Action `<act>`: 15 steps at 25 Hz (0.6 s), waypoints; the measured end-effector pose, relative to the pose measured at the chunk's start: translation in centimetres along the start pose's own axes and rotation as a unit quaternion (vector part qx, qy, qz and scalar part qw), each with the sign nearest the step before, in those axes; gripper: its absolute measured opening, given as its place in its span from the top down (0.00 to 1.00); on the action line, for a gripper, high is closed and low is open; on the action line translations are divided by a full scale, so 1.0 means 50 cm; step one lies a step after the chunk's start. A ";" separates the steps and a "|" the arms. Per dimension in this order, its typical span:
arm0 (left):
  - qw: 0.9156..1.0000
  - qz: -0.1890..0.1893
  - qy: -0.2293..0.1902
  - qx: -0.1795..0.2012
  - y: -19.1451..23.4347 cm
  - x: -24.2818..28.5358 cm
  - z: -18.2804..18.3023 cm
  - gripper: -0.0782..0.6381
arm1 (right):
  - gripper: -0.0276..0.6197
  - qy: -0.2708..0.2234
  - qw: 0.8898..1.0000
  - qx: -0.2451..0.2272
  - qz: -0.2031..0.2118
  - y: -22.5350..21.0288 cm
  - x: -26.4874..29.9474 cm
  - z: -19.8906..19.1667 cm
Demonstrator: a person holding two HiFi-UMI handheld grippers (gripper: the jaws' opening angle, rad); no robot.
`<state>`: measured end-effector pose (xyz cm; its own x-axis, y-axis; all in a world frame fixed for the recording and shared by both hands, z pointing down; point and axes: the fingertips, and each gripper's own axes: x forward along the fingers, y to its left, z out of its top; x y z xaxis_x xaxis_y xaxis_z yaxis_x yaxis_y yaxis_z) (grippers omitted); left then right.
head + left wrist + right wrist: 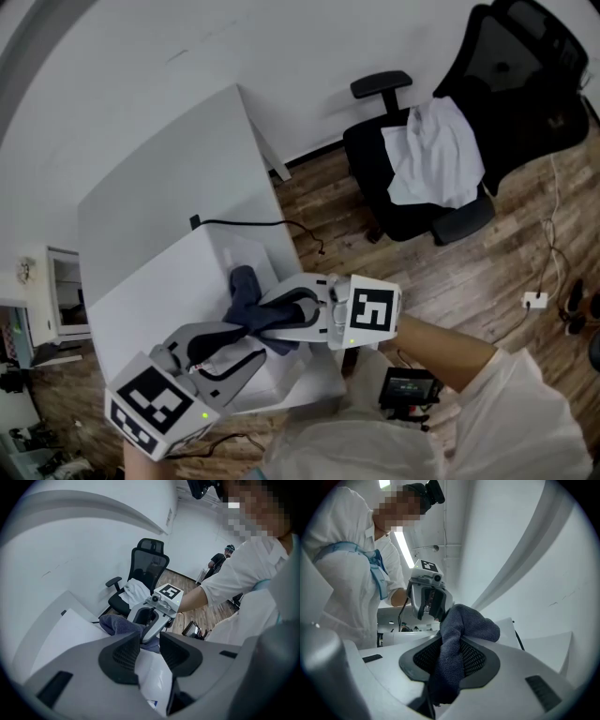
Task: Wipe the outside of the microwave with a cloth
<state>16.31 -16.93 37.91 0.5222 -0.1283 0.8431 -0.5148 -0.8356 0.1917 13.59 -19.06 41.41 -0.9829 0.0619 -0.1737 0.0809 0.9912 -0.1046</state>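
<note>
With my right gripper clamped on the cloth atop the microwave and my left gripper empty, jaws a little apart, just near it, I fear a hasty swipe could clash them or drag the cloth loose.

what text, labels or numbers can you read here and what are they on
None legible.
Left gripper and right gripper: square markers only, no letters.
Microwave: small sticker, too small to read.
Screen of the device on the floor: too blurred to read.
</note>
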 end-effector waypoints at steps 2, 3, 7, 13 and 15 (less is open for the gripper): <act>1.000 -0.004 0.001 0.000 -0.006 -0.001 -0.003 0.71 | 0.77 -0.002 1.000 0.008 0.001 0.013 -0.002 -0.001; 1.000 -0.007 0.002 0.001 -0.009 -0.001 -0.005 0.71 | 0.77 -0.003 1.000 0.012 0.001 0.019 -0.003 -0.002; 1.000 -0.022 0.010 0.013 -0.029 -0.003 -0.011 0.71 | 0.77 -0.007 0.999 0.032 0.002 0.045 -0.008 -0.009; 0.999 -0.025 0.002 0.022 -0.041 -0.024 -0.002 0.71 | 0.77 -0.012 0.998 0.055 0.001 0.085 -0.018 -0.014; 0.999 -0.027 0.003 0.025 -0.042 -0.024 -0.001 0.71 | 0.77 -0.020 0.998 0.063 -0.001 0.098 -0.018 -0.012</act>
<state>16.71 -15.00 36.51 0.5446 -0.0797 0.8349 -0.4513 -0.8669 0.2116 14.80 -14.21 41.63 -0.9757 0.0525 -0.2129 0.1016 0.9687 -0.2265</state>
